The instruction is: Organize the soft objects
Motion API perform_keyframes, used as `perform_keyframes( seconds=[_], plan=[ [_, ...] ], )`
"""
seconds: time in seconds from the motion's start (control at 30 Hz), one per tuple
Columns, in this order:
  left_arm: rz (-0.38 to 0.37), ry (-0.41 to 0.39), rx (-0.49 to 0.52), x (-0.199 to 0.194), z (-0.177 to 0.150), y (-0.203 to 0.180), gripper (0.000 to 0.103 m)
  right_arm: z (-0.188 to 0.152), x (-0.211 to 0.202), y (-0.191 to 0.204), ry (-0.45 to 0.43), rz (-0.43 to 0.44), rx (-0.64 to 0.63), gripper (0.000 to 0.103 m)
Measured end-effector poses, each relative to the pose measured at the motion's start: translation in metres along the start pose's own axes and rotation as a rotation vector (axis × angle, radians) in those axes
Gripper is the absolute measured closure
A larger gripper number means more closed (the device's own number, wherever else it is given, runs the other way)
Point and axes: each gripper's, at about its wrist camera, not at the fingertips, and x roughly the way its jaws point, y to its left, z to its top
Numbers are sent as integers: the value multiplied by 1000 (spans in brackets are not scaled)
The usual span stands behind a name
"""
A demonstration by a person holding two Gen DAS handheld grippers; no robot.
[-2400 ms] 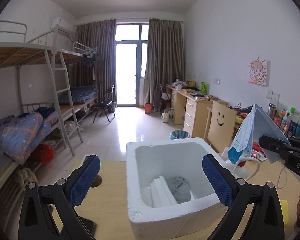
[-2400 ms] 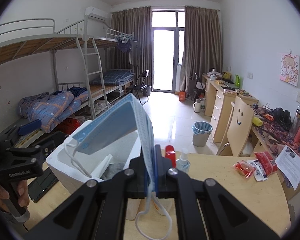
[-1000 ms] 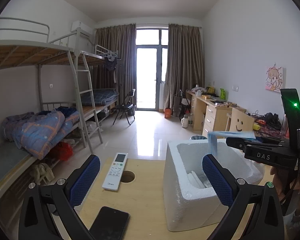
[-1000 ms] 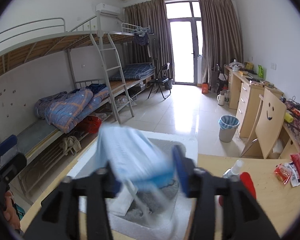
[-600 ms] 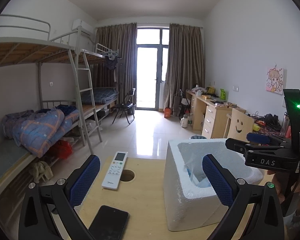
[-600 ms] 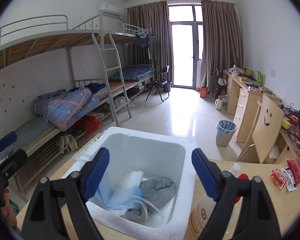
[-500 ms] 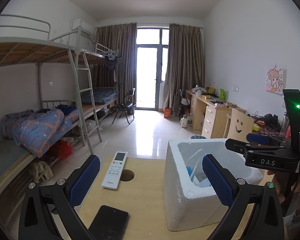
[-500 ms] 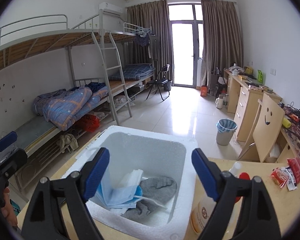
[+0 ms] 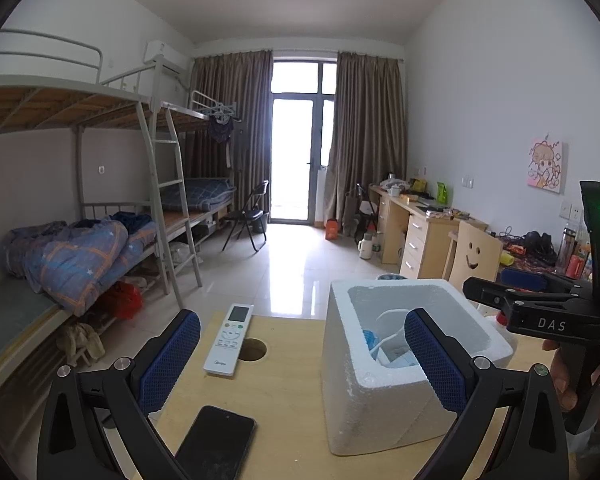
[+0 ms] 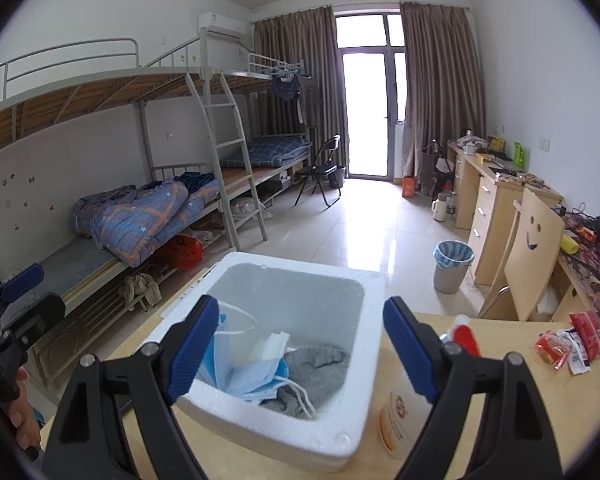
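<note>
Soft daylight from the balcony door [image 9: 302, 148], floor glare, sharp focus, fisheye-dark corners.

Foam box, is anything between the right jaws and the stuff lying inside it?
Nothing visible. The foam box is open on top, and the blue mask and grey cloth lie uncovered below the empty, open right gripper.

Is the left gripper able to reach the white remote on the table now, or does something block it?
Probably yes. The left gripper is open and holds nothing, and the remote lies in the open on the table, left of the foam box.
</note>
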Motion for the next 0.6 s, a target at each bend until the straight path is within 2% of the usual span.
perform_keyframes(
  seconds=[0.3,0.37,0.43,0.6],
  plan=[
    [-28,-32,9,-34,3,-19,1,-4,-39,-4,-42,-21,22,16],
    [-34,-35,16,-42,3,-24,1,-6,-48,-5,-52,-20,27,13],
    [-40,-39,25,-50,2,-30,1,-8,-58,-7,-70,-20,31,4],
    [-59,-43,28,-67,0,-39,1,-13,-84,-7,-105,-21,40,1]
  ],
)
